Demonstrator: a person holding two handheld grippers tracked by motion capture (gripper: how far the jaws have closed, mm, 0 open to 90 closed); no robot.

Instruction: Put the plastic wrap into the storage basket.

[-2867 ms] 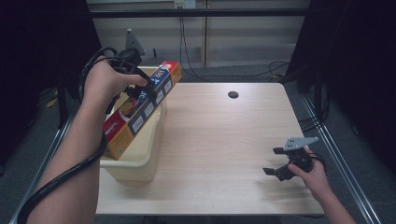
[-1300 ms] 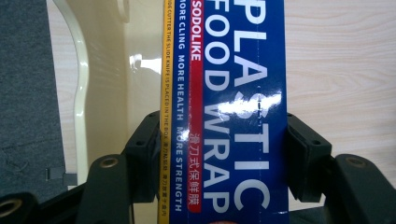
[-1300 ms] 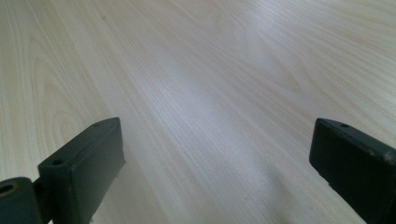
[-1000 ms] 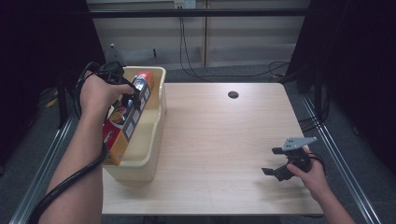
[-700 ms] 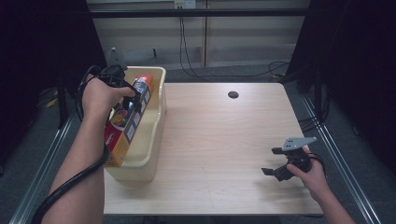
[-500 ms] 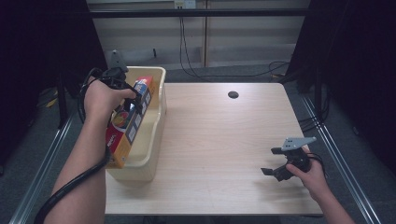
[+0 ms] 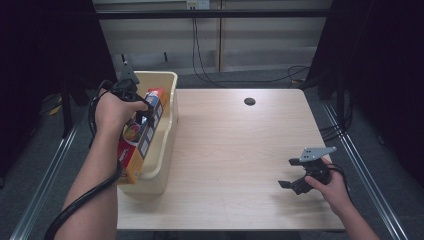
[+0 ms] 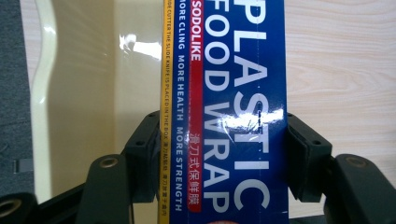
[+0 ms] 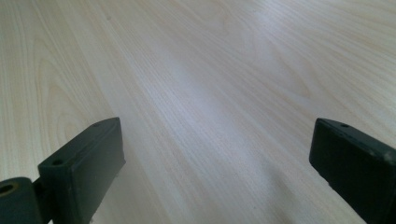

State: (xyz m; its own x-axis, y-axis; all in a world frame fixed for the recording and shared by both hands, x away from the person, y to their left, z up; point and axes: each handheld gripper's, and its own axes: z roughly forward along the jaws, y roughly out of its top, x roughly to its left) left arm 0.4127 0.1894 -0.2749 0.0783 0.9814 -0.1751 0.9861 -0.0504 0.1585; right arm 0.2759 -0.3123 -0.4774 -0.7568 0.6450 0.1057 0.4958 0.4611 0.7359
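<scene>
The left gripper [image 7: 141, 116] was clamped on a long box of plastic wrap [image 7: 140, 136], one black jaw pressed flat against each long side, as the left gripper view showed. There the box [image 8: 224, 112] ran straight up the middle between the jaws, its blue face with the white lettering turned toward the camera and a yellow edge strip along one side.

In the high view the box lay lengthwise inside a cream plastic bin [image 7: 169, 115] at the left edge of the table [image 7: 235, 150]. Its long axis ran with the bin's long axis, from the near end toward the far end. It was tilted, the far red end [image 7: 156, 94] raised near the bin's far rim and the near yellow end [image 7: 131, 175] sunk toward the bin's near wall. The left hand [image 7: 112, 111] gripped the tool above the box's far half, and a black cable [image 7: 82, 205] trailed back along the forearm.

The right gripper [image 7: 291, 184] rested low over the table's near right part, well apart from the bin. Its jaws stood spread wide with nothing between them; the right gripper view showed bare pale wood [image 9: 210, 93] in the gap. The right hand [image 7: 332, 187] held it from behind.
</scene>
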